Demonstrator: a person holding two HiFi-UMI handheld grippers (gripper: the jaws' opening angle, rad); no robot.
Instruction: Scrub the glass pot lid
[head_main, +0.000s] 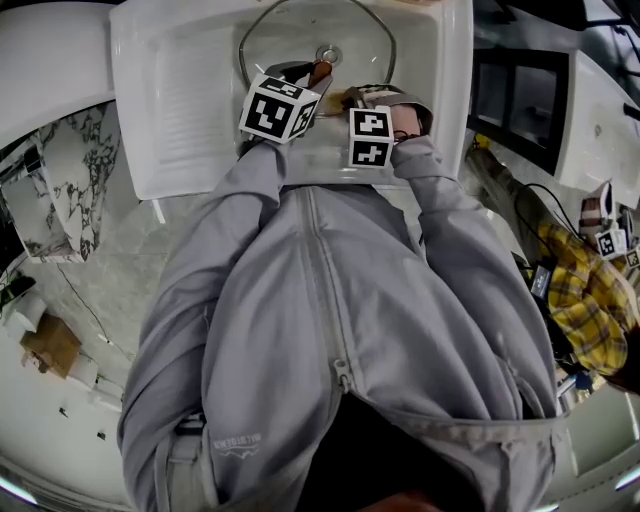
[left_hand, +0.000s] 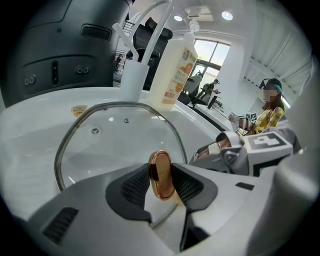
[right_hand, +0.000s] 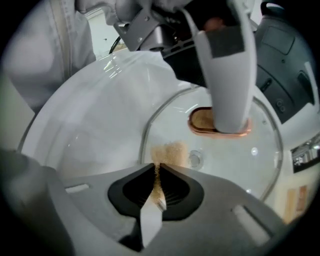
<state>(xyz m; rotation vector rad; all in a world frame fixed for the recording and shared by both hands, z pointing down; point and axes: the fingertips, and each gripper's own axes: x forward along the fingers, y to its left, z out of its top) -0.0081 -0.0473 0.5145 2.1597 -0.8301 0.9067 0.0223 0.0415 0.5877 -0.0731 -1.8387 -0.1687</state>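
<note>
The glass pot lid (head_main: 300, 35) lay knob-up in the white sink (head_main: 180, 100), so the basin caught whatever ran off it. At the lid's centre stood its copper-coloured knob (left_hand: 161, 172). Your left gripper (left_hand: 162, 182) was clamped on that knob, one pad against each flat side. I judge you held it there to pin the lid so it couldn't slide or spin under rubbing.

Just beside the knob and inside the lid's metal rim, your right gripper (right_hand: 156, 172) pointed steeply down. Its jaws were pressed almost together on a thin tan scrubbing pad (right_hand: 167, 152). The pad's free end stuck out past the fingertips and seemed to rest on the glass. That narrow pinch left most of the pad free to wipe while the hard jaws stayed off the lid.

On the far side of the lid, a soap bottle (left_hand: 175, 70) and the white faucet (left_hand: 132, 77) stood close by, within easy reach for more soap or water.
</note>
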